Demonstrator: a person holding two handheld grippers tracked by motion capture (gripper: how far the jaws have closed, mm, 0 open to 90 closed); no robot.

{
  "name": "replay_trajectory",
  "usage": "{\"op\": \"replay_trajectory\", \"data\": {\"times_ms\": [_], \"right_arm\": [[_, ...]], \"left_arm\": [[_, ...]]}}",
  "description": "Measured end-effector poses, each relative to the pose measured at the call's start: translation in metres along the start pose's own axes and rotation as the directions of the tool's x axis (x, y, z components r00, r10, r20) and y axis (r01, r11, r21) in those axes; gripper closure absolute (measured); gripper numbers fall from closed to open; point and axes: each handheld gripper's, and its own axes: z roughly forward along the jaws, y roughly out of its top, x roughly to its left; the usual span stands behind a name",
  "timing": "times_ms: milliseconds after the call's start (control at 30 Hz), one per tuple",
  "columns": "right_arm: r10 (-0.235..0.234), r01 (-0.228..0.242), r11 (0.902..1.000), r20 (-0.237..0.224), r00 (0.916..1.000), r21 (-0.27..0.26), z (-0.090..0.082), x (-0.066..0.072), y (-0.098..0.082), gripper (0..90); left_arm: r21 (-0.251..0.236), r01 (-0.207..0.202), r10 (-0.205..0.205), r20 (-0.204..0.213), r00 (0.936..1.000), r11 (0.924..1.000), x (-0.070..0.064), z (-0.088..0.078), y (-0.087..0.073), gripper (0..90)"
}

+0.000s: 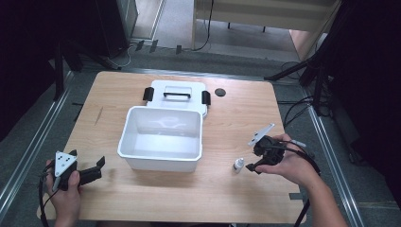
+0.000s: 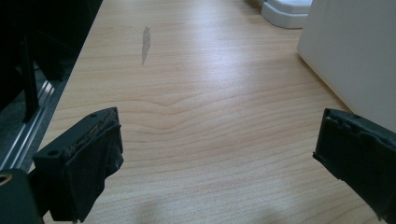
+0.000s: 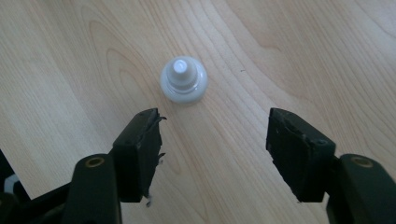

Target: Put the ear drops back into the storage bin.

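Rt gripper hovering over small white dropper bottle, jaws partway apart, nothing between them; bottle standing upright on table, just beside jaw tips, near open white bin. Lt gripper resting low at table's near-left corner, jaws wide, gripping nothing. Looking like the approach step of a bottle pick-up. Next probably needing: lowering, straddling bottle body, closing gently so as not to be tipping it. Seeing from high view bin, lid behind it, black disc. Getting from rt gripper view the bottle's cap from above. Showing bin's side wall close by in lt gripper view.
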Motion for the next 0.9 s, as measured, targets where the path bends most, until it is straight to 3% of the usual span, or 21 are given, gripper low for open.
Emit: {"op": "replay_trajectory", "data": {"times_ms": [167,333,400,600,800,900], "right_arm": [[-0.072,0.071,0.9934,0.002,0.9974,0.090,0.009,0.008,0.016,46.9],[-0.126,0.128,0.9820,-0.021,0.9917,0.139,0.016,0.015,0.032,55.3],[-0.136,0.140,0.9769,-0.033,0.9902,0.162,0.018,0.016,0.037,59.1],[-0.122,0.130,0.9772,-0.059,0.9908,0.168,0.020,0.016,0.046,65.0],[-0.136,0.144,0.9709,-0.051,0.9894,0.192,0.024,0.017,0.050,65.7],[-0.134,0.142,0.9688,-0.055,0.9895,0.203,0.025,0.017,0.052,71.4]], "left_arm": [[0.008,-0.008,0.008,0.003,1.0000,0.9999,0.000,0.000,0.000,1.3],[0.008,-0.009,0.009,0.004,1.0000,0.9999,-0.001,0.001,0.000,1.3],[0.009,-0.010,0.010,0.004,0.9999,0.9999,-0.001,0.001,0.000,1.3],[0.012,-0.013,0.013,0.003,0.9999,0.9998,-0.001,0.001,0.001,1.3],[0.012,-0.010,0.010,0.004,0.9999,0.9999,-0.001,0.001,0.001,1.3],[0.012,-0.011,0.011,0.005,0.9999,0.9999,-0.001,0.001,0.001,1.3]]}}
